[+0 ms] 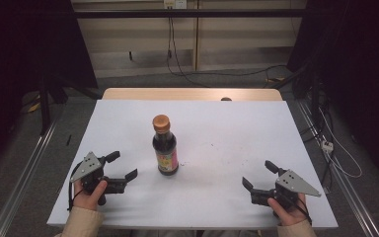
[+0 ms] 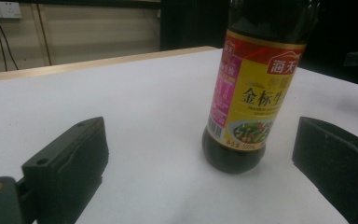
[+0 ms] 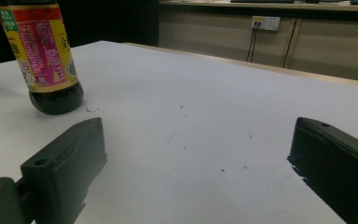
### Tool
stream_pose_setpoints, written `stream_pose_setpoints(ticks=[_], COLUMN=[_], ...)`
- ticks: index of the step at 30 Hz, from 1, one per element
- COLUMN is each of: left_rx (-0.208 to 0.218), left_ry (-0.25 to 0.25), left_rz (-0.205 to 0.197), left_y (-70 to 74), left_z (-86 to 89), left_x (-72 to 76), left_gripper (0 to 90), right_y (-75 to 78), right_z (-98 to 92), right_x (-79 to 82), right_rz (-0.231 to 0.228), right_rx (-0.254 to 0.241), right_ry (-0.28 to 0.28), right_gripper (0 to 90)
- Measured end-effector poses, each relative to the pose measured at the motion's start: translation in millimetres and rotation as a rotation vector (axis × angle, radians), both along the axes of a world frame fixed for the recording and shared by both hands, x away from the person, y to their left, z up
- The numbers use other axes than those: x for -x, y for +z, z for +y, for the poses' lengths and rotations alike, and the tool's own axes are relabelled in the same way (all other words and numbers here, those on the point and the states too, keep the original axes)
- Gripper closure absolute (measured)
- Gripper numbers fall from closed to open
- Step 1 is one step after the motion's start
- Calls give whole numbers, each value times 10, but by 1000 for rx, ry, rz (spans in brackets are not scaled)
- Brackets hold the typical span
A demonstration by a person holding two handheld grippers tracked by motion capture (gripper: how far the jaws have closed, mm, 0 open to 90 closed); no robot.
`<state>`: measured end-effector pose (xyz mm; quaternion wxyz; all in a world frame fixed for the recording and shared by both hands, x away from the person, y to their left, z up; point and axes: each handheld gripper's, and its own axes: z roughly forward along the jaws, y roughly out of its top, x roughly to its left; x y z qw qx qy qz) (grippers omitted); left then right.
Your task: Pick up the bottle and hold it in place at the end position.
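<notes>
A dark soy sauce bottle (image 1: 165, 146) with an orange cap and a yellow-and-pink label stands upright near the middle of the white table (image 1: 217, 128). My left gripper (image 1: 122, 165) rests at the table's front left, open and empty, its jaws pointing toward the bottle. In the left gripper view the bottle (image 2: 249, 98) stands a short way ahead, between the two spread jaws. My right gripper (image 1: 259, 175) sits at the front right, also open and empty. The right gripper view has the bottle (image 3: 44, 60) farther off at the upper left.
The white sheet covers a wooden tabletop whose far edge (image 1: 192, 94) shows beyond it. Cables (image 1: 177, 59) run across the floor behind the table, and a power strip (image 1: 327, 145) lies on the floor to the right. Small specks mark the table surface (image 3: 182, 135).
</notes>
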<state>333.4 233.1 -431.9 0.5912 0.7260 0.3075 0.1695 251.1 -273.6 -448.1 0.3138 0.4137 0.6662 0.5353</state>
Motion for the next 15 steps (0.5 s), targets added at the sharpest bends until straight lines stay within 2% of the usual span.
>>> stream_pose_setpoints(ticks=[5,6,7,8,11,14,15], left_rx=[-12,-36,-21,-33,-11,-14,-30], left_ry=[-17,-31,-27,-31,-30,-27,-30], left_rz=[5,1,2,3,10,18,15], left_y=[-3,-2,-5,-4,-5,0,8], left_z=[-44,-38,-58,-63,-96,-96,-82], left_x=[-1,-9,-8,-10,-11,-12,-19], left_gripper=[34,34,34,34,34,34,34], right_y=[8,12,18,22,27,27,28], right_z=[-5,-6,-7,-10,-16,-13,-10], right_x=[5,8,11,14,15,10,9], right_rz=[-4,-2,-4,-9,-12,-8,-8], right_rx=[0,-4,-8,-7,-7,-4,0], right_ry=[0,0,-5,-4,-10,-17,-22], right_gripper=[30,30,29,29,29,30,30])
